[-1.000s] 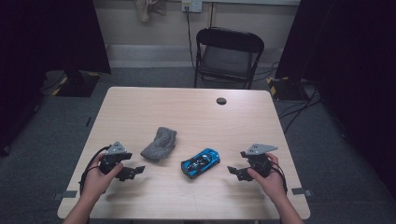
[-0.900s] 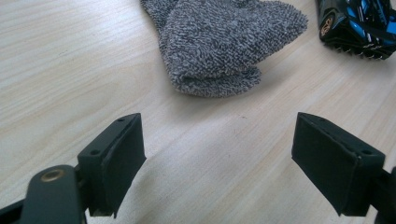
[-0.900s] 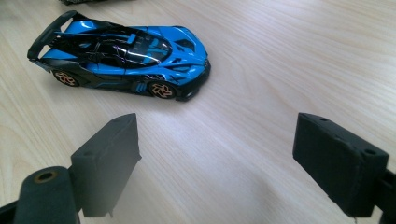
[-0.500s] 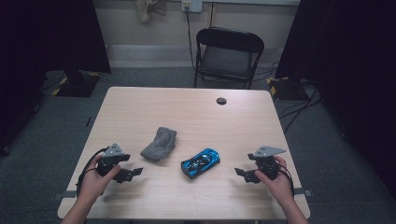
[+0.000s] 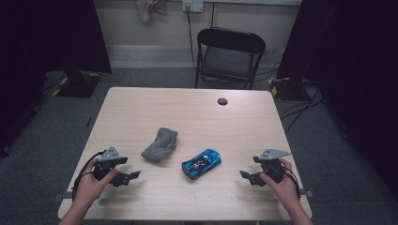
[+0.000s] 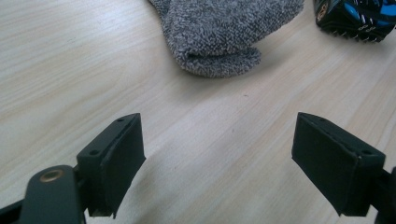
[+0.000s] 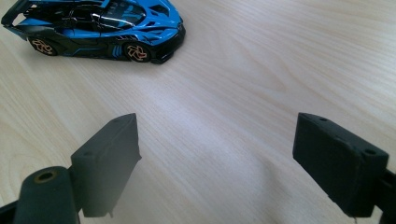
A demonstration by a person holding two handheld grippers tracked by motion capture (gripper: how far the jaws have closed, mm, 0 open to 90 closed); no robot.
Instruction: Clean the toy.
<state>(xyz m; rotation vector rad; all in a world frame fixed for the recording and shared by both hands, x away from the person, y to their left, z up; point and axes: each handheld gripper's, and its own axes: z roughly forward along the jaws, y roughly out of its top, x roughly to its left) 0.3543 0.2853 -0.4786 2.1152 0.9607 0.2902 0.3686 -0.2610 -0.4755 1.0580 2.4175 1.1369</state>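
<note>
A grey sock (image 5: 160,144) lies crumpled left of the table's middle, and a blue and black toy car (image 5: 202,163) stands just right of it. My left gripper (image 5: 130,177) rests near the front left, open, pointing toward the sock. In the left gripper view its jaws (image 6: 219,158) stand wide apart over bare wood, with the sock (image 6: 224,32) ahead and the car (image 6: 359,16) at the top right. My right gripper (image 5: 245,177) sits near the front right, open and empty. The right gripper view (image 7: 217,158) has the car (image 7: 98,28) ahead to the left.
The light wooden table (image 5: 187,112) has a small black round cap (image 5: 222,101) near its far edge. A black folding chair (image 5: 228,56) stands behind the table. Dark curtains and cables on the floor flank both sides.
Both hands have drawn back slightly toward the front edge, the right one also drifting outward. The sock and the car have not moved.
</note>
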